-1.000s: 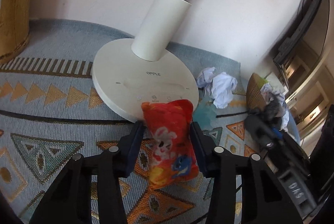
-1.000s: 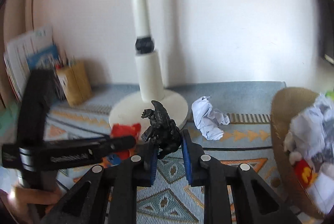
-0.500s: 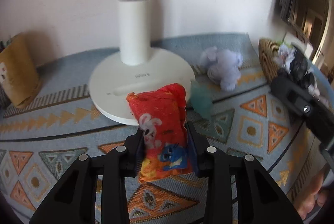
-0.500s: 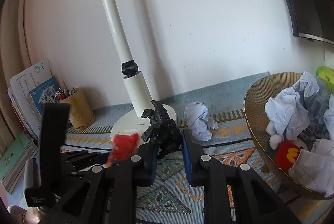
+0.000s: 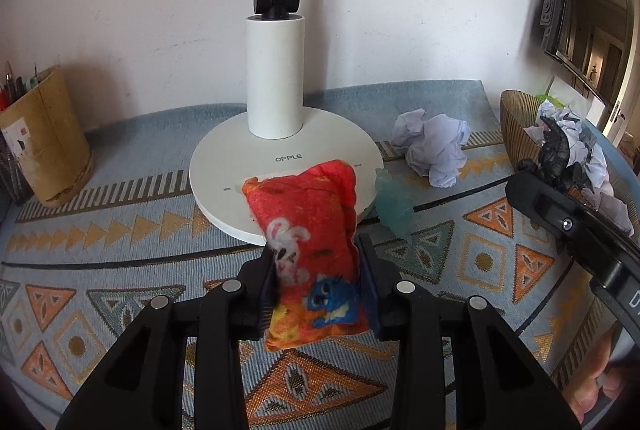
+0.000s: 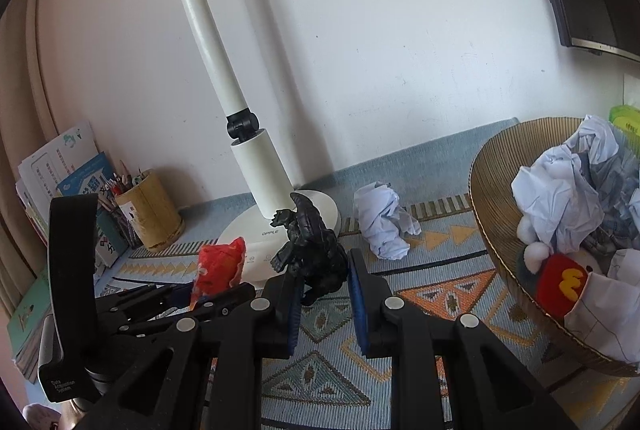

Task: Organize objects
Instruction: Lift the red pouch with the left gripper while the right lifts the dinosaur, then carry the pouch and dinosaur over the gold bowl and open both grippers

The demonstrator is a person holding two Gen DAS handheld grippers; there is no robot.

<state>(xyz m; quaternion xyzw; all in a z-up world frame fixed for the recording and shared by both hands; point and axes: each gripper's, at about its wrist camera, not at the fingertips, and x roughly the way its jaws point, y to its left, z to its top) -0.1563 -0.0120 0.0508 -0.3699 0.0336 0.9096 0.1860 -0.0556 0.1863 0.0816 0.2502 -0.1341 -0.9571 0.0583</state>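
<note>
A red fabric pouch printed with a rabbit and a blue creature is pinched between the pads of my left gripper, above the patterned rug in front of the lamp base. My right gripper is shut on a black dinosaur figure, which stands upright between its blue pads. The right wrist view also catches the pouch at the left. The left wrist view shows the dinosaur figure at the right, close to the woven basket.
The woven basket at the right holds crumpled paper and a red plush. A crumpled paper ball and a pale teal lump lie on the rug beside the lamp. A pen holder and books stand at the left wall.
My left gripper rolled upright, closed tighter on the red pouch and raised it slightly. My right gripper swung toward the basket with the dinosaur figure still in it.
</note>
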